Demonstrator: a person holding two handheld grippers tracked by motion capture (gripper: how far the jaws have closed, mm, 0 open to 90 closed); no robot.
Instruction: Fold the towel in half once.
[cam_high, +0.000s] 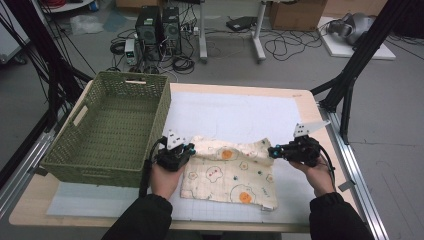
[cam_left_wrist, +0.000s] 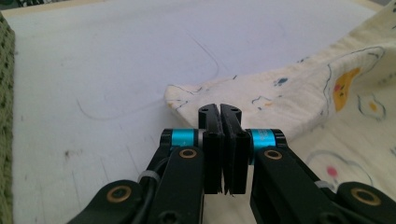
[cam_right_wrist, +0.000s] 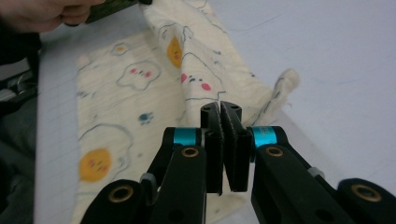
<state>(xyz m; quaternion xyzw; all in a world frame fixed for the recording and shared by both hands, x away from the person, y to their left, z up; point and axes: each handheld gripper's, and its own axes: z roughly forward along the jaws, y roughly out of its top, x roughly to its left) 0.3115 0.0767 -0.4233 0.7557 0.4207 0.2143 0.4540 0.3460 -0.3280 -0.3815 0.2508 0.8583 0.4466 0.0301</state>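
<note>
A cream cloth (cam_high: 230, 172) printed with fried eggs and small cartoon figures lies on the white mat (cam_high: 235, 110) in front of the person. My left gripper (cam_high: 190, 148) is at its far left corner, jaws shut on the corner. In the left gripper view the cloth (cam_left_wrist: 327, 93) rises off the mat just beyond the left gripper (cam_left_wrist: 219, 108). My right gripper (cam_high: 272, 151) is at the far right corner, jaws shut on the edge. The right gripper view has the cloth (cam_right_wrist: 135, 93) ridged up ahead of the right gripper (cam_right_wrist: 219, 106).
A green woven basket (cam_high: 160, 120), with nothing in it, stands at the table's left, close beside the left gripper; its wall (cam_left_wrist: 4, 93) edges the left gripper view. The person's other hand (cam_right_wrist: 46, 14) appears at the top left of the right gripper view. Cables and computers lie on the floor beyond.
</note>
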